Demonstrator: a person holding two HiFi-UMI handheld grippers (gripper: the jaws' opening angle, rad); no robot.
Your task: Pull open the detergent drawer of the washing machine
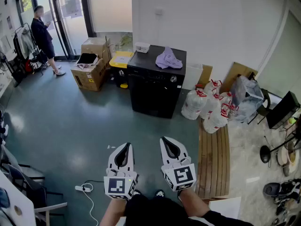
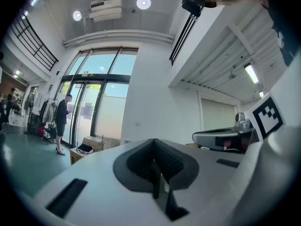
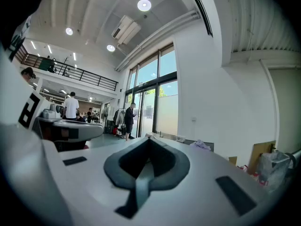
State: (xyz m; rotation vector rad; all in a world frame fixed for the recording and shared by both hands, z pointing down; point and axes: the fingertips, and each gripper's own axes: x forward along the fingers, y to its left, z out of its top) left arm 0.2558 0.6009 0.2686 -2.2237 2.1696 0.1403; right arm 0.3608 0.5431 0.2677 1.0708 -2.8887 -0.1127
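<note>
The black washing machine (image 1: 155, 86) stands against the white back wall, with a purple cloth (image 1: 168, 59) lying on its top and a round knob (image 1: 173, 79) on its front. I cannot make out its detergent drawer from here. Both grippers are held level in front of me, well short of the machine and side by side over the green floor. My left gripper (image 1: 126, 146) (image 2: 154, 149) is shut with nothing in it. My right gripper (image 1: 165, 140) (image 3: 149, 144) is also shut and holds nothing.
Cardboard boxes (image 1: 91, 66) and a yellow bin (image 1: 121, 59) stand left of the machine. White water jugs (image 1: 207, 106) and a wooden pallet (image 1: 214, 160) are on the right. A power strip (image 1: 83, 188) lies near my feet. A person (image 1: 44, 34) stands by the glass doors.
</note>
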